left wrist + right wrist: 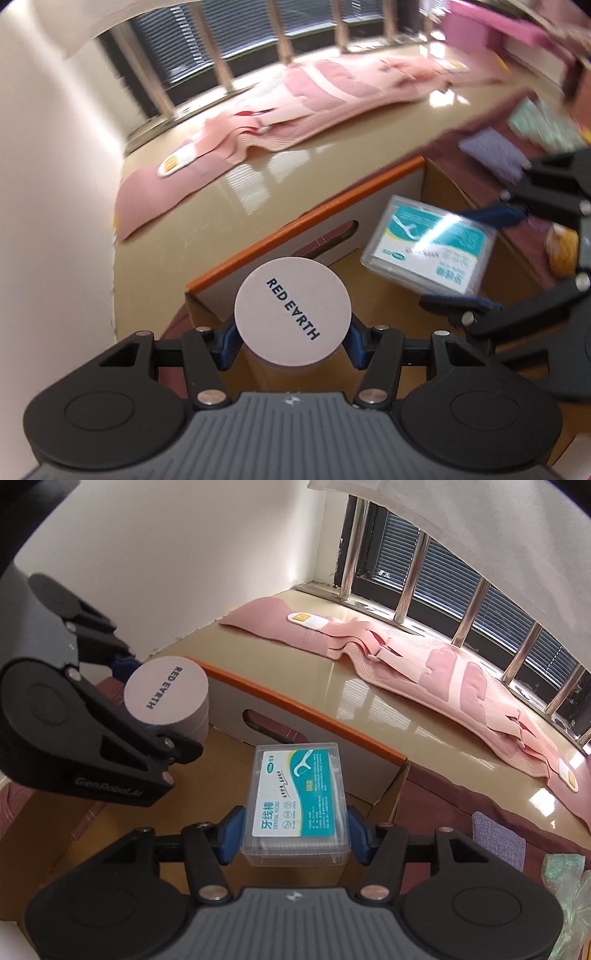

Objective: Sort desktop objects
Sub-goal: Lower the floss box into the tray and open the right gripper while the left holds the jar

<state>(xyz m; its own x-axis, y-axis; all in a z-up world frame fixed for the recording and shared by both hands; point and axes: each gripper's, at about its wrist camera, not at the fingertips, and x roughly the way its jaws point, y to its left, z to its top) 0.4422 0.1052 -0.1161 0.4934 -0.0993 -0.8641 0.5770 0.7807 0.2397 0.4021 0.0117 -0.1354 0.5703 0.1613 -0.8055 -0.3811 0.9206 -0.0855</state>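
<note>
1. The left gripper (292,341) clamps a round jar (292,312) by its sides; the lid reads "RED EARTH", and the jar's body is mostly hidden beneath it.
2. The right gripper (295,830) clamps a clear floss box (295,805) between its blue pads.
3. Both items hang over an open cardboard box (314,716) with an orange rim; its floor is largely hidden.
4. Beyond, a pink cloth (424,668) lies on the glossy sill (295,664); in the left view it is blurred.
5. A purple cloth (498,834) is cut off at the right.

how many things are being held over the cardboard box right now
2. The round Red Earth container is clamped in the left gripper, and the clear dental floss box is clamped in the right gripper. Both are above the open cardboard box; its floor is partly hidden.
</note>
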